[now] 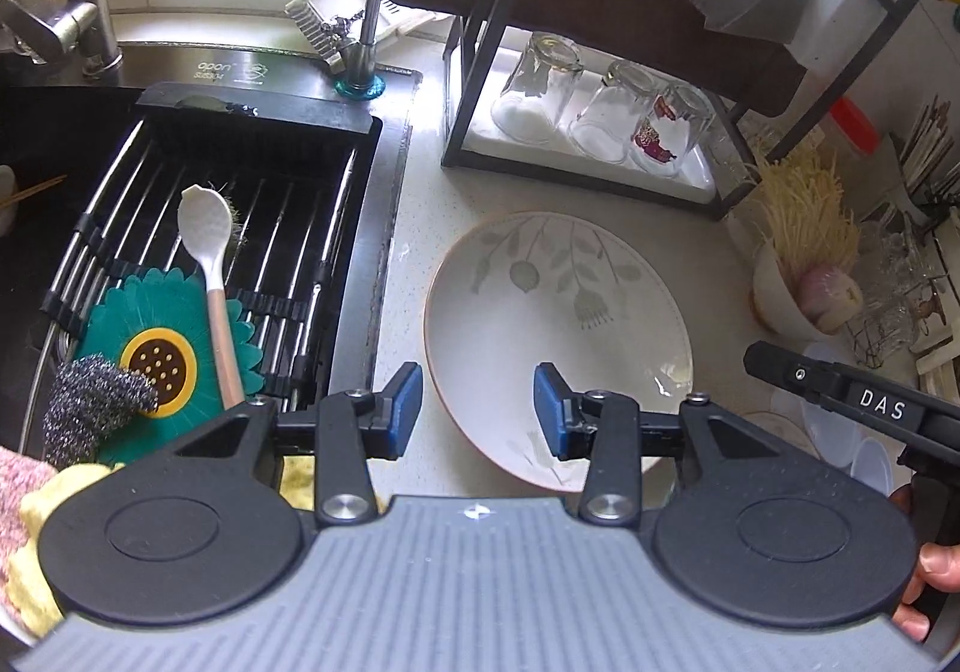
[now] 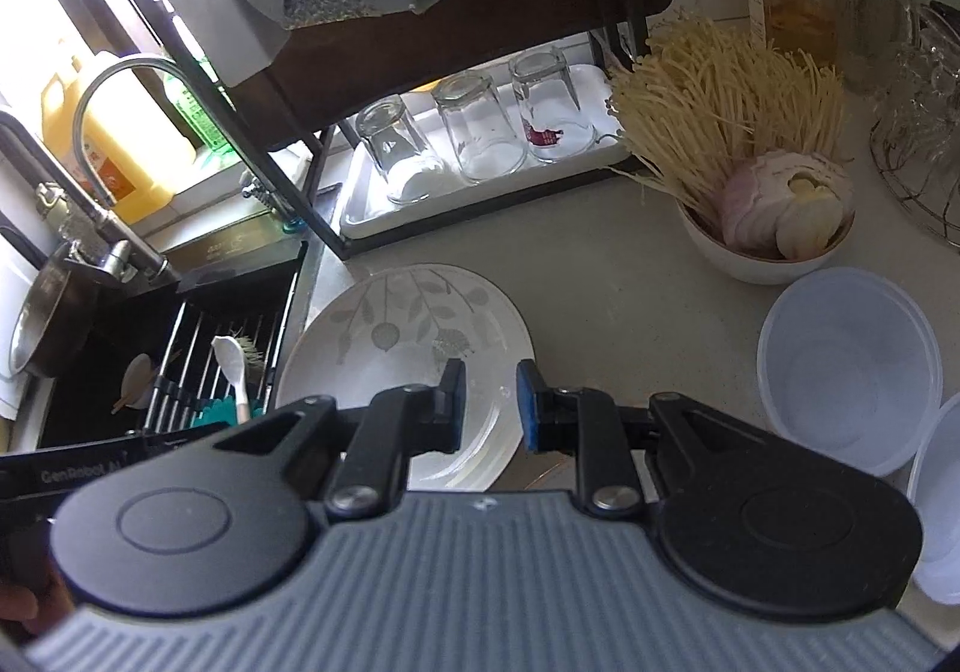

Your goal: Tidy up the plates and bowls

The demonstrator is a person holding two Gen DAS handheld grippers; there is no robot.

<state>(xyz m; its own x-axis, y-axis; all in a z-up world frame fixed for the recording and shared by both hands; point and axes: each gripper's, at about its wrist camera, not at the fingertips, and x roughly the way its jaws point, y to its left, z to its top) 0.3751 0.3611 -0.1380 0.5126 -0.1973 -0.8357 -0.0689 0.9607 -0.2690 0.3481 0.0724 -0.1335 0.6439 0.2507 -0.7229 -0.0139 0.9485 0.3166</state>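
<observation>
- The table (image 2: 630,276), a pale speckled stone surface, is carrying the dishes beside the dark sink (image 1: 54,144).
- The black wire rack (image 2: 336,144) is sheltering three upturned clear glasses.
- The plate (image 1: 558,324), round glazed ceramic with grey leaf print, is lying flat beside the sink.
- The translucent plastic bowl (image 2: 849,366) is sitting well right of it.
- The left gripper (image 1: 477,411) is hovering over the plate's near-left rim, jaws apart, gripping nothing.
- The right gripper (image 2: 491,405) is hanging above the plate, jaws narrowly apart, empty.
- Likely step: reaching for the plate; next calls for pinching its thin rim.
</observation>
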